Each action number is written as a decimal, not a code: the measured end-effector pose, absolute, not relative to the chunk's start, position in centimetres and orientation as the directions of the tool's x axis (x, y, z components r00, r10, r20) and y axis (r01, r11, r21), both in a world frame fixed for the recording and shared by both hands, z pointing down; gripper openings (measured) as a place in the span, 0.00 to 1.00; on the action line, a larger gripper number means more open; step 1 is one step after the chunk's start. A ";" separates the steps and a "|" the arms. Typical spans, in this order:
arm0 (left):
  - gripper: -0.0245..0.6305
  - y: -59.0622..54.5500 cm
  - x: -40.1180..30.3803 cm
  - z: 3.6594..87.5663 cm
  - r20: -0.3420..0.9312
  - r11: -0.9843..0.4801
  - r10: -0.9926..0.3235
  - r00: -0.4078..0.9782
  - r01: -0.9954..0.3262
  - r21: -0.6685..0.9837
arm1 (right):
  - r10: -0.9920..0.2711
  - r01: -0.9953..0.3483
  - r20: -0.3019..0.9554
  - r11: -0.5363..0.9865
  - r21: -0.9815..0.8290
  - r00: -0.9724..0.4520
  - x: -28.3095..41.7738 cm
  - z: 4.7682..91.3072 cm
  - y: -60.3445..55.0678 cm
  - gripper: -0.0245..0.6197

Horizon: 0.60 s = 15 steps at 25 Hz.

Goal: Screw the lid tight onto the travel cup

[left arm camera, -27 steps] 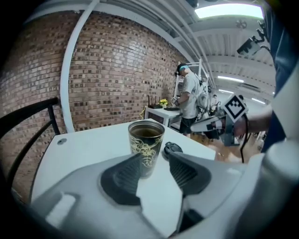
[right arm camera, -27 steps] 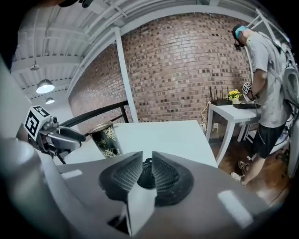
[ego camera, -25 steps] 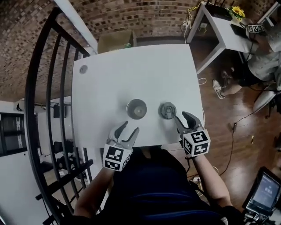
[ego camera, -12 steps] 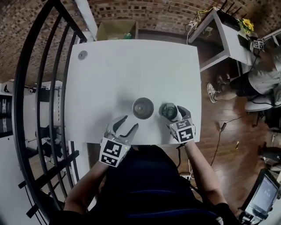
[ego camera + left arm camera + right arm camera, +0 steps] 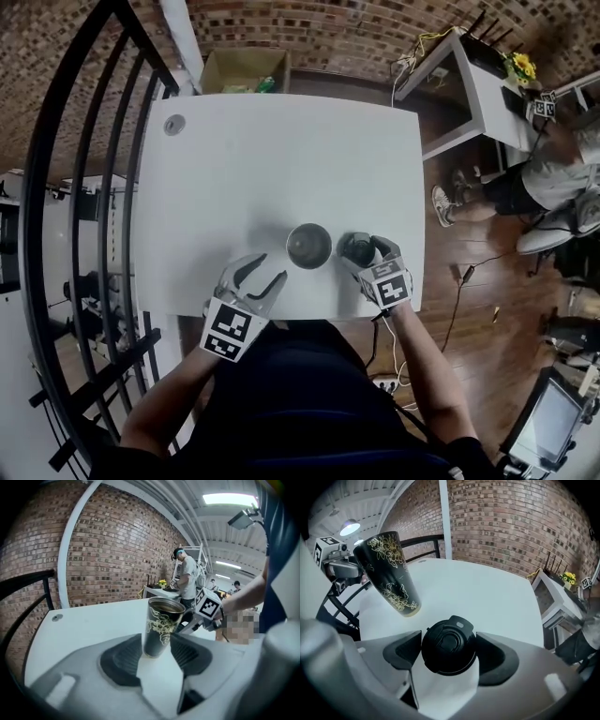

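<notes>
Cup (image 5: 308,246) upright beside lid (image 5: 357,247), railing (image 5: 82,216) left, box (image 5: 242,70) beyond table (image 5: 281,159)

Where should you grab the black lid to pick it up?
By its round rim, from above. The lid lies flat on the table, top up, so opposite sides are free. The fingers of the right gripper have just been opening and straddle it.

Cup (image 5: 161,625): blk w/ gold floral scrollwork, dull metal rim. Lid (image 5: 449,646): plain blk. Table (image 5: 281,159): white. L gripper (image 5: 267,269) & R gripper (image 5: 367,251): grey, dark ribbed pads (image 5: 123,660), cubes wht w/ blk square markers. Wall (image 5: 511,522): red-brown brick. Railing (image 5: 28,578): blk.
</notes>
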<state>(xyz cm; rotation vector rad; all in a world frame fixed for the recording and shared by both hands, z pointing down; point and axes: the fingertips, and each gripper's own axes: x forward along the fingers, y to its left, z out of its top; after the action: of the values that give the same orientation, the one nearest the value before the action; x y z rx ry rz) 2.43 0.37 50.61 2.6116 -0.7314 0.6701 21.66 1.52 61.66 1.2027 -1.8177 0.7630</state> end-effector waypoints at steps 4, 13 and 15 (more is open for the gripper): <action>0.33 0.1 2.5 50.3 0.523 -0.808 -0.394 0.756 -0.556 0.196 | -0.438 -0.924 0.877 0.381 -0.021 -0.201 21.5 61.9 1.8 0.62; 0.32 0.5 2.5 50.7 0.524 -0.800 -0.394 0.755 -0.563 0.209 | -0.449 -0.936 0.866 0.348 -0.057 -0.220 21.8 61.8 1.4 0.61; 0.32 0.7 2.2 50.8 0.525 -0.796 -0.395 0.754 -0.566 0.214 | -0.457 -0.941 0.857 0.326 -0.086 -0.237 21.9 61.8 1.6 0.61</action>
<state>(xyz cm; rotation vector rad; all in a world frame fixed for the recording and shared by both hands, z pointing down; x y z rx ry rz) 2.22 0.70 50.84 2.5910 -0.7377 0.6593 21.86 1.56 61.83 1.2405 -1.8361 0.8096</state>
